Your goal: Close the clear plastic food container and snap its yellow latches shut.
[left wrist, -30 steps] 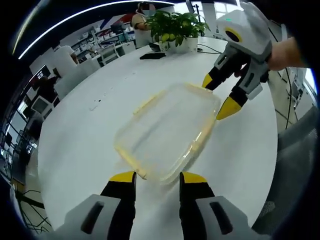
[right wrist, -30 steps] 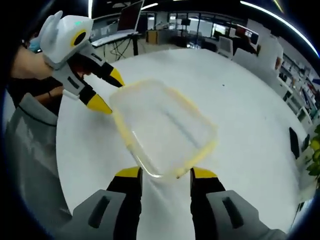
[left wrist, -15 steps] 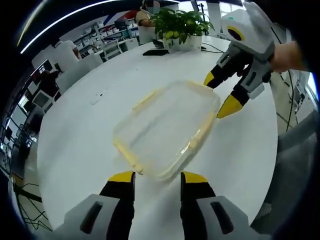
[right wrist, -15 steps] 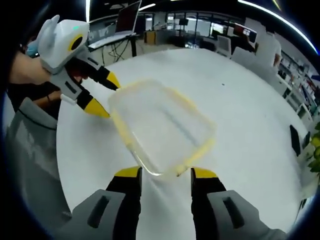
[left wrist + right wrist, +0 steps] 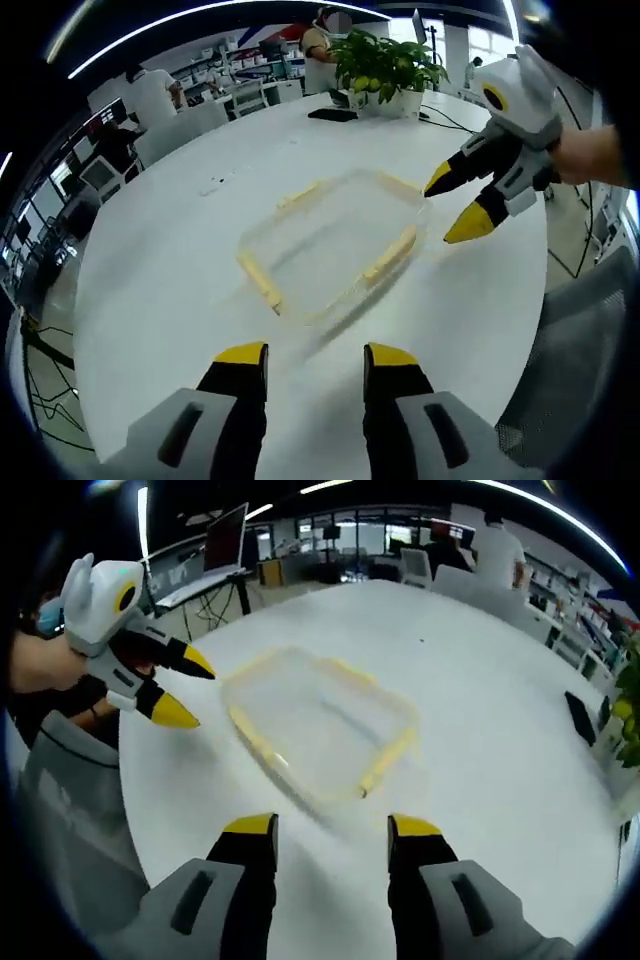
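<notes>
The clear plastic container [image 5: 330, 245] lies flat on the white table [image 5: 160, 260], with yellow latches [image 5: 262, 282] along its sides. Motion blur hides whether the latches are snapped down. My left gripper [image 5: 315, 358] stands open a short way back from the container's near edge, holding nothing. My right gripper [image 5: 447, 212] hovers open just off the far right corner. In the right gripper view the container [image 5: 320, 720] sits ahead of my open right gripper [image 5: 331, 827]. The left gripper [image 5: 195, 695] is open beside its left end, a hand's width off.
A potted plant [image 5: 385, 65] and a black phone [image 5: 332, 114] sit at the table's far side. The phone [image 5: 580, 718] also lies near the right edge. A person's grey clothing [image 5: 60, 810] is close at the left. Chairs, desks and people stand beyond the table.
Both grippers have drawn back from the container, which now looks smaller and flatter on the table. The jaws of both stay apart as before.
</notes>
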`<state>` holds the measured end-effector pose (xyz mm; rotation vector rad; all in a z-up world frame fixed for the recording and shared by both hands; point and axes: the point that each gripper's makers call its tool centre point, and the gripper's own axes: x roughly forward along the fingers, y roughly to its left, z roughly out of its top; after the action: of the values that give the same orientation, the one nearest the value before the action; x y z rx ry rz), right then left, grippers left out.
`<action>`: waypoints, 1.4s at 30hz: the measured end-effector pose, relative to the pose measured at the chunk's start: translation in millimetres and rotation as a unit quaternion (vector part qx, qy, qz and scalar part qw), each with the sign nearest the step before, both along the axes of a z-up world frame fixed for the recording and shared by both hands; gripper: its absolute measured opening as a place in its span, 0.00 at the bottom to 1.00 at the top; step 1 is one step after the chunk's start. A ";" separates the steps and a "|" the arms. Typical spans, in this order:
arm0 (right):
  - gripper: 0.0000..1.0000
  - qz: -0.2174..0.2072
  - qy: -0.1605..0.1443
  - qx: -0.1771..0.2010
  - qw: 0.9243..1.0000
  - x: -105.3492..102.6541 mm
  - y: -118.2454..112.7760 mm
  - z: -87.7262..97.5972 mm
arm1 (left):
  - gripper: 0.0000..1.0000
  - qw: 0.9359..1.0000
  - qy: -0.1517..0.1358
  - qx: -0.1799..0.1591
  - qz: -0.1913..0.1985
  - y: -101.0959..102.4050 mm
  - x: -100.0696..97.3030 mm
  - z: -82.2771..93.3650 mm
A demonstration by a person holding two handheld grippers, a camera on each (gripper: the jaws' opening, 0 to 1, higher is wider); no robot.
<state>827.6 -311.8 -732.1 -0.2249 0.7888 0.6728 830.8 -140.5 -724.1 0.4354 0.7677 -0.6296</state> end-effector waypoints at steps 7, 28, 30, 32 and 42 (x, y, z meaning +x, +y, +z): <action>0.43 -0.028 -0.012 0.024 0.999 -14.9 -2.7 12.4 | 0.33 0.999 -0.006 -0.023 0.028 7.3 -22.6 8.6; 0.46 -0.092 -0.059 0.057 0.992 -64.8 -12.1 39.2 | 0.35 0.994 -0.039 -0.069 0.081 28.9 -81.7 31.8; 0.46 -0.088 -0.060 0.056 0.993 -71.5 -8.1 38.2 | 0.35 0.993 -0.040 -0.071 0.084 29.6 -86.5 31.9; 0.46 -0.087 -0.059 0.056 0.993 -77.4 -5.3 37.7 | 0.35 0.993 -0.039 -0.074 0.087 30.6 -90.2 31.8; 0.54 -0.116 -0.097 0.056 0.987 -100.5 -13.3 51.8 | 0.43 0.980 -0.059 -0.134 0.135 30.5 -108.7 46.2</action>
<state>727.1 -325.1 -680.3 -0.0938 0.5768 0.4656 722.1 -110.0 -677.9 0.1169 0.6044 -0.4394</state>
